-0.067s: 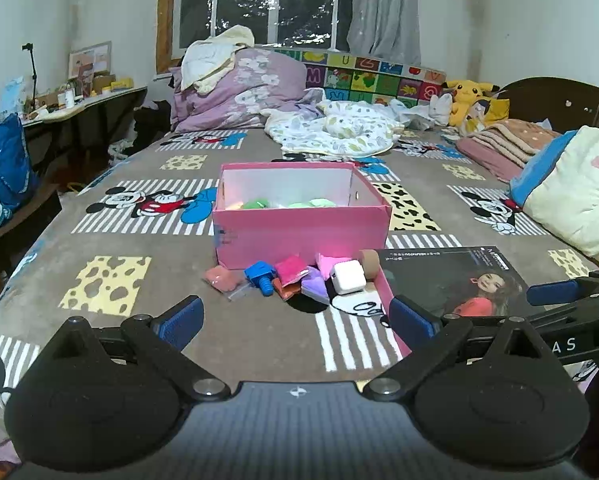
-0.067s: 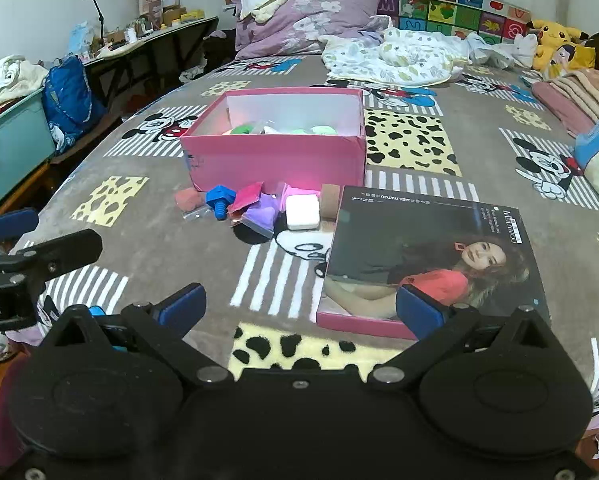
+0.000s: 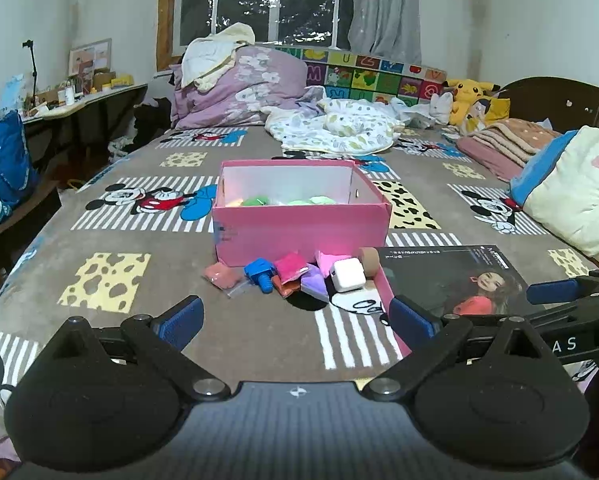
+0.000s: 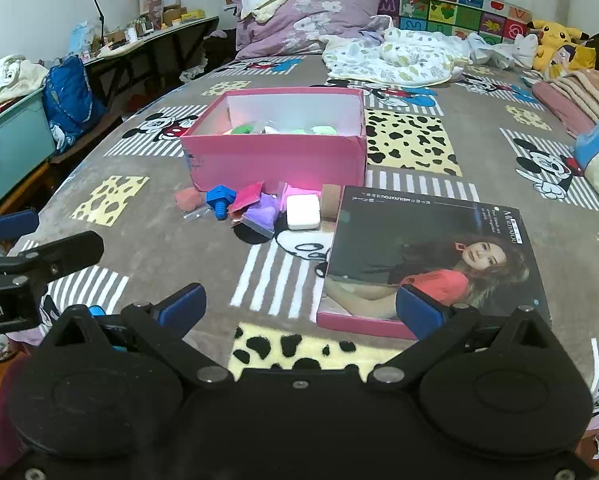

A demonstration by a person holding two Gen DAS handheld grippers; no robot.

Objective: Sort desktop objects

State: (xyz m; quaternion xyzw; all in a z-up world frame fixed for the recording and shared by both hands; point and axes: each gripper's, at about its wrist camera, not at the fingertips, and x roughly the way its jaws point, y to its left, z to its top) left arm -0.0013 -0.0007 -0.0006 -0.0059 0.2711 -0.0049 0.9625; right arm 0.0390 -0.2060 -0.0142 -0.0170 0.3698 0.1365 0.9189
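Ahead of both grippers, toys (image 3: 295, 276) huddle against the box (image 3: 299, 232).
Left gripper (image 3: 295, 316), jaws wide and empty, faces them squarely; right gripper (image 4: 299, 306), equally agape, sees them ahead-left.

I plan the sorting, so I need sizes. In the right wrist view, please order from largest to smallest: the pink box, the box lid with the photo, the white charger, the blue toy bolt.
1. Box lid, though it lies nearer the camera
2. Pink box
3. White charger
4. Blue toy bolt, close to the charger
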